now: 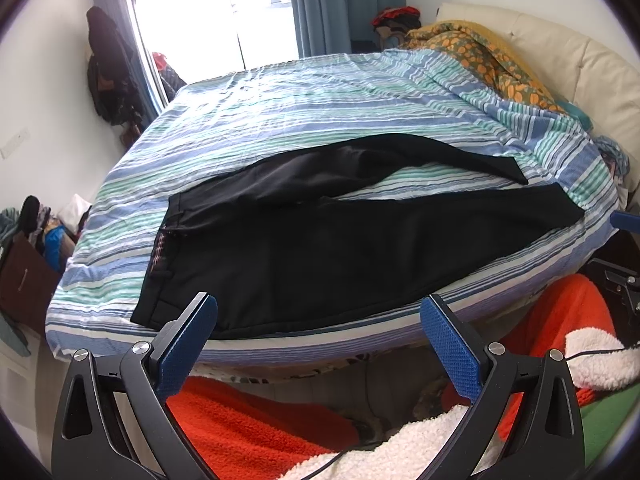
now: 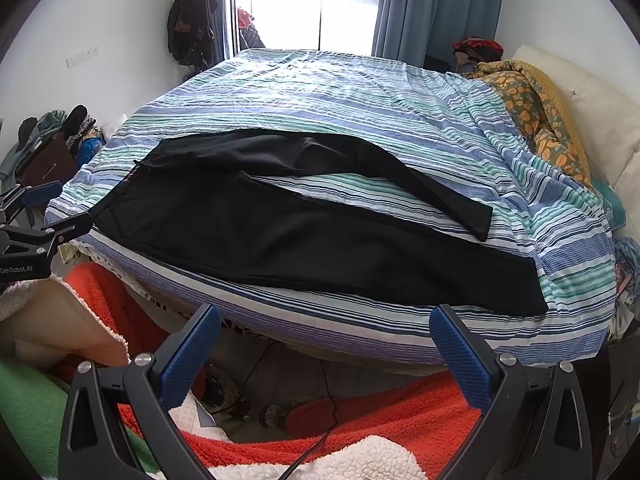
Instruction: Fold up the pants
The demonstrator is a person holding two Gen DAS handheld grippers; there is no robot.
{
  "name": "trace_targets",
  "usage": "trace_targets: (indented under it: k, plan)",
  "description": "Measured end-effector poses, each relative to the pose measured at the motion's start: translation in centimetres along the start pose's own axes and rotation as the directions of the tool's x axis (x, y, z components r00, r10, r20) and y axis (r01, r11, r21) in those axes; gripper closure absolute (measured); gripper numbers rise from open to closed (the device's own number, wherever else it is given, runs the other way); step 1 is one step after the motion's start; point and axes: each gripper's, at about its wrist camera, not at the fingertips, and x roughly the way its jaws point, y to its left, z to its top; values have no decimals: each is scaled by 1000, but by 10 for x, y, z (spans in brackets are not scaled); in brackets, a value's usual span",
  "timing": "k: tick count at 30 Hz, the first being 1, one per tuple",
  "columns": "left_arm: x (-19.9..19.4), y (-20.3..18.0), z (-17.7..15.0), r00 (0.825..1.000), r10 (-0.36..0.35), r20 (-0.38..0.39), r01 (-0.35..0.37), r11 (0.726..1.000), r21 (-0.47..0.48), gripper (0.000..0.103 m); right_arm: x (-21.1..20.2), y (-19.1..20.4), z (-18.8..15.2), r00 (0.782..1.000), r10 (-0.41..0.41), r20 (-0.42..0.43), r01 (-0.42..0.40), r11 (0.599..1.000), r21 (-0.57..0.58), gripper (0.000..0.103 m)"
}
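"GenRobot.AI" reads white on the black body of the left gripper (image 2: 52,210) — the only lettering legible. Black pants (image 1: 320,240) lie flat near the front edge of the striped bedsheet (image 1: 280,112), smooth cloth, legs splayed in a V, waistband to the left. Both tools hover empty — the left one and the right gripper (image 2: 324,330) spread wide, blue ribbed pads (image 2: 460,356) apart.
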Motion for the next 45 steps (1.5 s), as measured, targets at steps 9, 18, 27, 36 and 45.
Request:
trace_targets:
  k: [9,18,27,36,45]
  plan:
    - [0,-1,0,1000,0,1,0,1000,0,1,0,0,0,1000,-2,2,2,1000,-4,0]
    - [0,-1,0,1000,0,2,0,1000,2,1,0,0,0,1000,-2,3,2,1000,-5,0]
    - [0,-2,0,1000,-1,7,1,1000,6,1,-1,1,0,1000,-3,5,3,1000,-5,0]
    - [-2,-5,-1,1000,-1,9,1,1000,11,1,-4,2,-1,1000,-2,9,2,1000,-12,0]
    - [-3,-6,-1,1000,-1,11,1,1000,11,1,-4,1,-2,1000,-2,10,2,1000,-15,0]
